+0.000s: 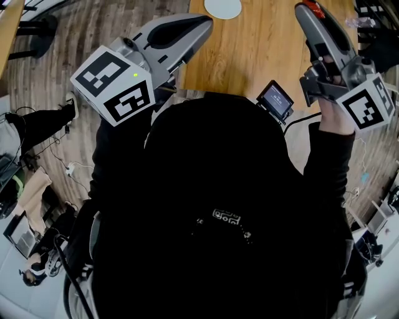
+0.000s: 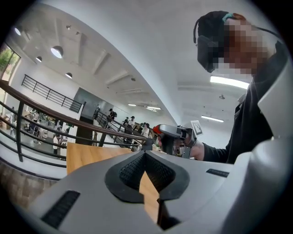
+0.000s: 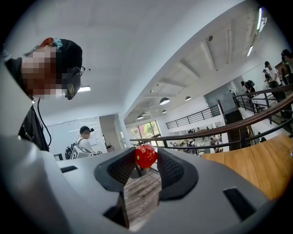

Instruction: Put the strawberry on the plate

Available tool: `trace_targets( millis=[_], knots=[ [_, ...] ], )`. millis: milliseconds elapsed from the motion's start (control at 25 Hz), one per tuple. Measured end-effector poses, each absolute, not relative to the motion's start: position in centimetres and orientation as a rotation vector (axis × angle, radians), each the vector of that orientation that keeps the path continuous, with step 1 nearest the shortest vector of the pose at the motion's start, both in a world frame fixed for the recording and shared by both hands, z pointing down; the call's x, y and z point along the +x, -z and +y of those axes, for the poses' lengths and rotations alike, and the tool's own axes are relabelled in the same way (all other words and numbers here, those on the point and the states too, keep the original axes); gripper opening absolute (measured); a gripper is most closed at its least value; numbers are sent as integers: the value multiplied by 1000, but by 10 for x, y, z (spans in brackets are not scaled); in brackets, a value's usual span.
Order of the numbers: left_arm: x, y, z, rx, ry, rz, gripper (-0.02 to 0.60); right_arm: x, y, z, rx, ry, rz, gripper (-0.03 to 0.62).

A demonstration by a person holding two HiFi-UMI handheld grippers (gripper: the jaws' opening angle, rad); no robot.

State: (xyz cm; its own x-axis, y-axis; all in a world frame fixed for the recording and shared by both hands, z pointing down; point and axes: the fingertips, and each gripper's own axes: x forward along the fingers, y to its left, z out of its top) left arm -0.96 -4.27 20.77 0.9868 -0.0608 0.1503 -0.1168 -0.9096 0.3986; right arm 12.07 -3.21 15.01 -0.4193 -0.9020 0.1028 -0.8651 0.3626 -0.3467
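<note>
Red, glossy and rounded, the strawberry (image 3: 146,156) is pinched between the tips of your right gripper (image 3: 146,161), held up in the air off the wooden surface (image 1: 262,50). Your left gripper (image 2: 145,154) is pressed together at its tips, with nothing in it. The white plate (image 1: 222,7) lies on the surface, apart from both grippers.

Table (image 1: 262,50) sits ahead of the person, with the plate (image 1: 222,7) at its far edge. Left gripper (image 1: 204,26) is over the table's left edge, left of the plate. Right gripper (image 1: 307,11) is over the right part, with the strawberry (image 3: 146,156) between its jaw tips. Small screen (image 1: 275,99) is at the near edge, right of centre.
</note>
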Motion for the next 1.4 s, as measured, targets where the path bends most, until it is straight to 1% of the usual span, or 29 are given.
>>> trace_targets(
  millis=[320,640,880,1040,1400],
  knots=[
    [-3,-211,-49,2697,-237,-173,-2,135,-156,-33,-1612,564,2477,156],
    [43,-218,-56,2674,-293,-246,-2,183,-189,-42,-1544,676,2436,156],
    [55,-226,-50,2641,-357,-230,-2,196,-200,-49,-1521,727,2431,156],
    [53,-241,-57,2621,-374,-178,-2,197,-216,-50,-1576,746,2394,156],
    [93,-259,-80,2673,-423,5,-2,218,-230,-53,-1739,727,2319,156]
  ],
)
